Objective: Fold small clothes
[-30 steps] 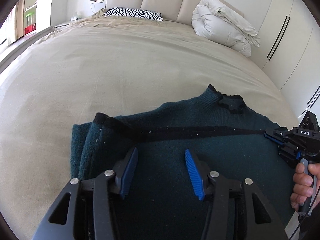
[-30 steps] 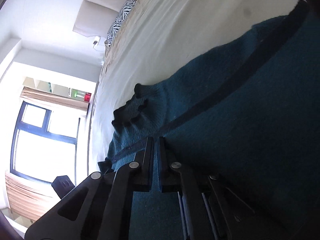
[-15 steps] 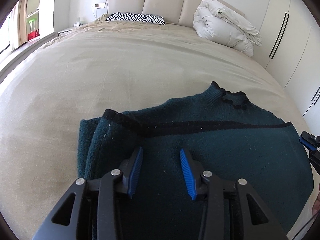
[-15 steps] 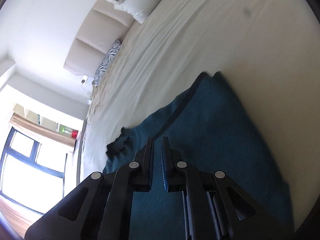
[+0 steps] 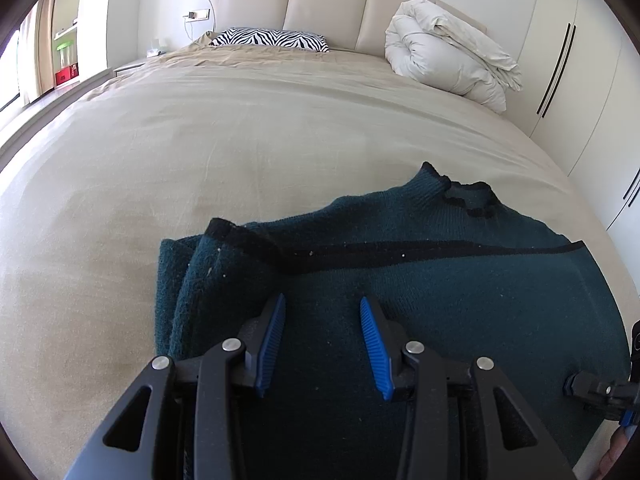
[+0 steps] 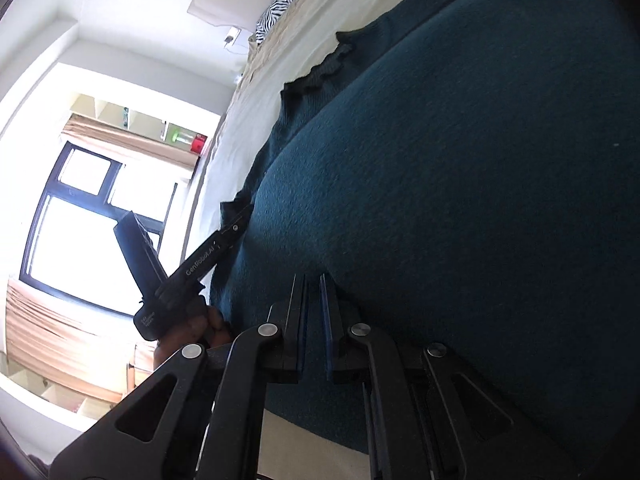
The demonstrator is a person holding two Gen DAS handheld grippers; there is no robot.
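Note:
A dark teal knit sweater [image 5: 420, 280] with black trim lies folded on the beige bed [image 5: 200, 152], collar toward the headboard. My left gripper [image 5: 322, 320] is open and empty, its blue pads just above the sweater's near part. In the right wrist view the sweater [image 6: 460, 160] fills the frame, and my right gripper [image 6: 314, 292] hovers at its near edge with the jaws nearly closed and nothing between them. The left gripper's body [image 6: 192, 272] shows there beside the sweater. The right gripper's tip [image 5: 600, 392] shows at the sweater's right edge in the left wrist view.
A zebra-print pillow [image 5: 268, 38] and a rolled white duvet [image 5: 448, 60] lie at the headboard. White wardrobes [image 5: 580, 80] stand along the right of the bed. A window [image 6: 88, 220] and shelves are on the left side of the room.
My right gripper let go of the sweater's right edge, pulled back, then dropped to the near right edge. My left gripper drew back a little and stays open.

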